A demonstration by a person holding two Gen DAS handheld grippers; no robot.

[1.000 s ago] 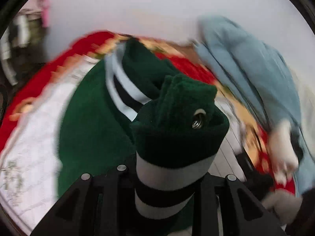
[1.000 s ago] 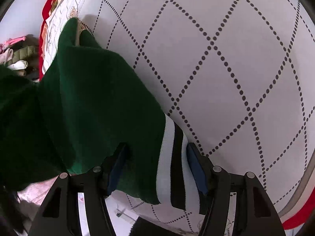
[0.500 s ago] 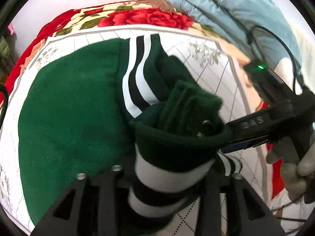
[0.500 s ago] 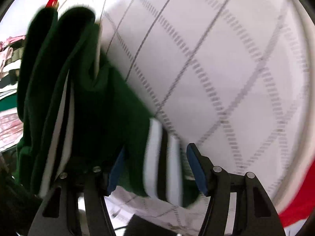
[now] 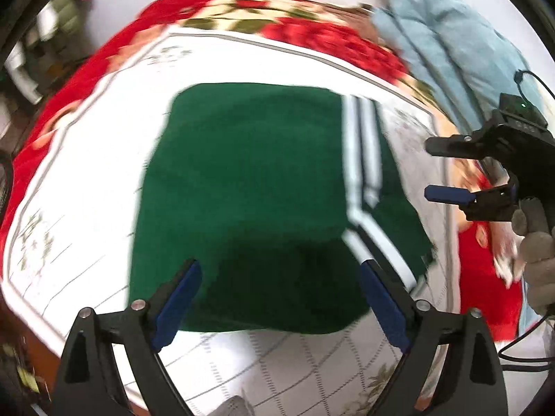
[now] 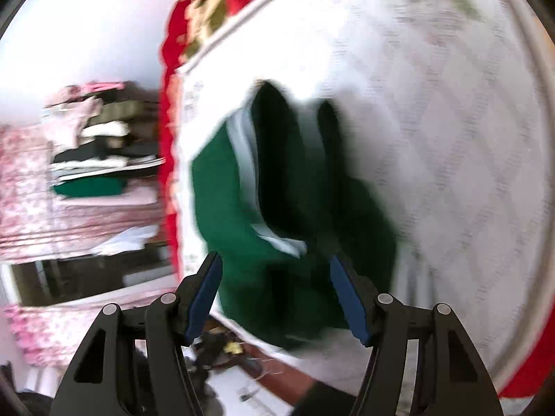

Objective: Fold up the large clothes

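- On the white quilted bed cover point(image 5: 86, 187), the green garment point(image 5: 242, 180) lies folded into a flat block, its white and black stripes point(image 5: 360, 159) running down the right side.
- My left gripper point(image 5: 279, 298) hangs above the garment's near edge; its jaws have just been opening and now stand wide, with nothing pinched between the blue pads point(image 5: 177, 303).
- My right gripper point(image 5: 430, 170) is off to the garment's right, clear of the cloth, jaws apart and empty.
- Beyond the cover, a red floral blanket point(image 5: 322, 40) and a pale blue jacket point(image 5: 447, 34) lie at the far side.
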